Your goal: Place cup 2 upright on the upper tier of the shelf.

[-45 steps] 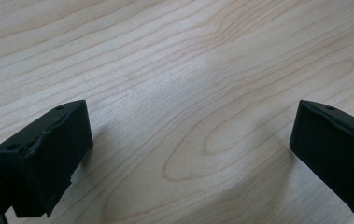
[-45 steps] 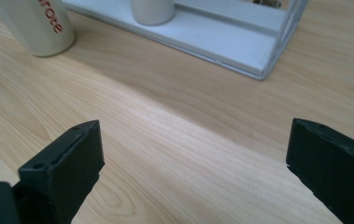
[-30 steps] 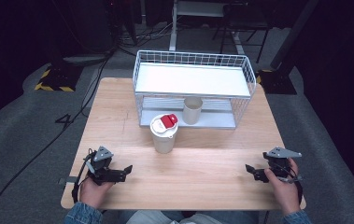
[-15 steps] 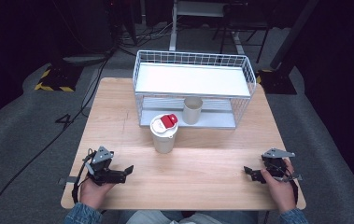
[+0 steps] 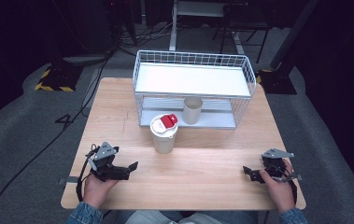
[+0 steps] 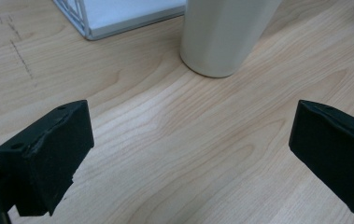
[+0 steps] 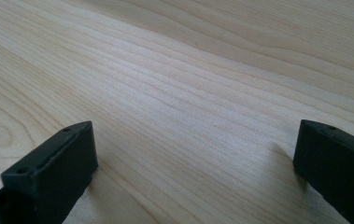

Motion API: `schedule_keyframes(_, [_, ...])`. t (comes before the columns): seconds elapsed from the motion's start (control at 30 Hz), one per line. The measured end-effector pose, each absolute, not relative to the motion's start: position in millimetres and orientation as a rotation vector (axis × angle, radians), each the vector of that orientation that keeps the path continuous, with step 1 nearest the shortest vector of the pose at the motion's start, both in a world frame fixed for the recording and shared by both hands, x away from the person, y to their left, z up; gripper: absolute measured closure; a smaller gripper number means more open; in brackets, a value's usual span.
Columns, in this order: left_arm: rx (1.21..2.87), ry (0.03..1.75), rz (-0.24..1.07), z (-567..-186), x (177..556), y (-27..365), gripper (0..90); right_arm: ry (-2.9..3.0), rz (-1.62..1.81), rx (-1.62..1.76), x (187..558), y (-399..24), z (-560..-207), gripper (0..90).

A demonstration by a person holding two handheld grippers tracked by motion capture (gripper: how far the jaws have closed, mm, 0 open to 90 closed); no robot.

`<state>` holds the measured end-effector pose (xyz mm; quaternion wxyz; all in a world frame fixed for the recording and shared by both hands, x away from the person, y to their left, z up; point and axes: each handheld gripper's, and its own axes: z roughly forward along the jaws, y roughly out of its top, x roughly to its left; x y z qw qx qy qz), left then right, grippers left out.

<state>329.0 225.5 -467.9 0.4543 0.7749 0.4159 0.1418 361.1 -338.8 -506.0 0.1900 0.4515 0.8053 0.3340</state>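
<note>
Right gripper (image 5: pixel 253 173): jaws have just been opening, now wide apart, nothing between; sits slightly lower than before.
Left gripper (image 5: pixel 129 169): unmoved, jaws spread, empty.
Lidded cup (image 5: pixel 164 134): unchanged, mid-table, before wire rack (image 5: pixel 193 60).

front strip of surface (image 5: pixel 198 179): bare wood, free lane between both hand-held grippers | mid: lidded cup (image 5: pixel 164 135) stands alone, passable left and right | behind it: wire rack (image 5: pixel 192 88) blocks rear centre | lower rack shelf: beige cup (image 5: pixel 192 110) inside, low headroom | rack sides: narrow bare margins
</note>
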Motion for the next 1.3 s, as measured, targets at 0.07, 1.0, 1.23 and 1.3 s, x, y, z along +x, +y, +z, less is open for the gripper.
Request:
schedule_keyframes(0.07, [1.903,1.010,0.343,-465,331,224,0.3,2.263,0.939,1.269,361,-339,-506,0.0])
schedule_keyframes(1.0, [1.824,0.834,0.322,-458,375,163,0.3,2.265,0.938,1.267,361,-339,-506,0.0])
schedule_keyframes(1.23, [1.807,0.827,0.321,-467,386,151,0.3,2.263,0.940,1.269,362,-338,-506,0.0])
schedule_keyframes(1.3, [1.806,0.818,0.323,-468,387,149,0.3,2.263,0.941,1.269,362,-338,-506,0.0])
